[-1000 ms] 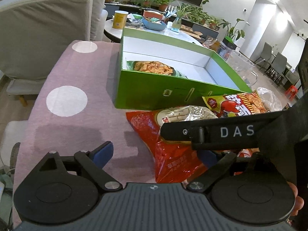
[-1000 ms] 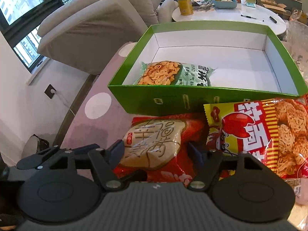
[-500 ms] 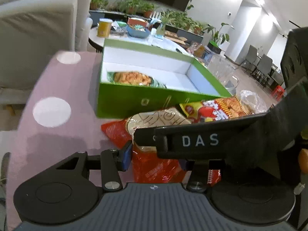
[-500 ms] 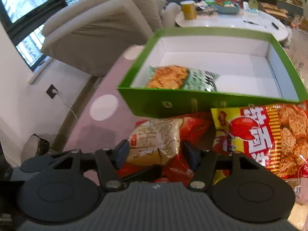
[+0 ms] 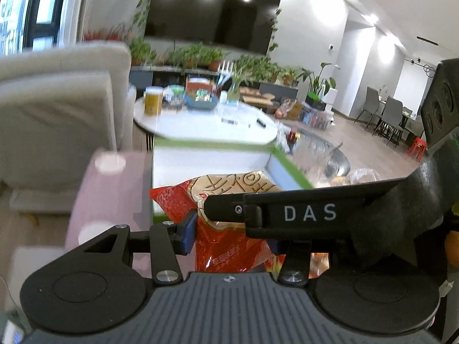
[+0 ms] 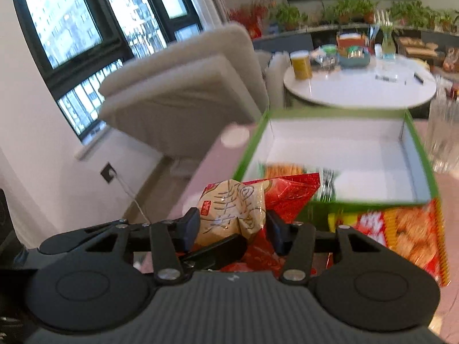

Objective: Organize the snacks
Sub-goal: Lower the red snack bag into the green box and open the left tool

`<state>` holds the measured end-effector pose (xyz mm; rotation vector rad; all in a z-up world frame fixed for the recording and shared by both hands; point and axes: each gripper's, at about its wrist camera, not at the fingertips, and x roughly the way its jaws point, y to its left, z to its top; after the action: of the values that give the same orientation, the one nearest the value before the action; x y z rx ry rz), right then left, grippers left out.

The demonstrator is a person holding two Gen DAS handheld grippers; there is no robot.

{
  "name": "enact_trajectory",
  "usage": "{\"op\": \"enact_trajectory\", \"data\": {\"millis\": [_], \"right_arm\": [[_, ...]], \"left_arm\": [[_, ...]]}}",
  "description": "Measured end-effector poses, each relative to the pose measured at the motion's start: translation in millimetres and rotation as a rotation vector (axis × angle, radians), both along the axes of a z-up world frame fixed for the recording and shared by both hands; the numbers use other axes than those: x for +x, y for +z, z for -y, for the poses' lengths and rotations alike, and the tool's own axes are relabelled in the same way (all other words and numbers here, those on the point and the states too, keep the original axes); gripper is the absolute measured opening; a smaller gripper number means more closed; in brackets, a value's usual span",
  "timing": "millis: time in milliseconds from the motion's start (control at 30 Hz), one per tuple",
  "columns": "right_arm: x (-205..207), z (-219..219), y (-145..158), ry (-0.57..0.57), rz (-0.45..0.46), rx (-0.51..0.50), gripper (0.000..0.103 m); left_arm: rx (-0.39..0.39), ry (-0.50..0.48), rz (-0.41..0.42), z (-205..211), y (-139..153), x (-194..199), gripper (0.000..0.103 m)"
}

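Both grippers are shut on the same red snack bag with a beige picture (image 5: 226, 218), which also shows in the right wrist view (image 6: 232, 212), held up off the pink table in front of the green box (image 6: 413, 197). My left gripper (image 5: 232, 235) pinches its lower part; the right gripper's black body crosses in front of it. My right gripper (image 6: 233, 226) pinches its beige part. A green snack bag (image 6: 324, 176) lies inside the box, partly hidden. A red and yellow snack bag (image 6: 401, 232) lies on the table before the box.
The pink dotted tablecloth (image 5: 112, 189) covers the table. A grey armchair (image 6: 183, 97) stands at the left. A round white table (image 6: 358, 89) with a yellow can and bowl stands behind the box. A clear plastic container (image 6: 443, 140) is at the right.
Both grippers have closed on the red snack bag and lifted it off the table. The views have tilted upward, toward the green box.
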<state>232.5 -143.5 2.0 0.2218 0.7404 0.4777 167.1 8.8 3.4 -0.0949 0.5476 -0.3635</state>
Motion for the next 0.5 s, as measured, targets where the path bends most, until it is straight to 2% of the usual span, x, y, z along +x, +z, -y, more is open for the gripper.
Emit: {"op": "enact_trajectory", "data": {"millis": [233, 500], "right_arm": [[36, 13, 19, -0.036, 0.061, 0.058, 0.039], [81, 20, 4, -0.051, 0.041, 0.091, 0.039]], "left_arm": [[0.023, -0.008, 0.056, 15, 29, 39, 0.051], [0.046, -0.008, 0.016, 20, 26, 88, 0.051]]}}
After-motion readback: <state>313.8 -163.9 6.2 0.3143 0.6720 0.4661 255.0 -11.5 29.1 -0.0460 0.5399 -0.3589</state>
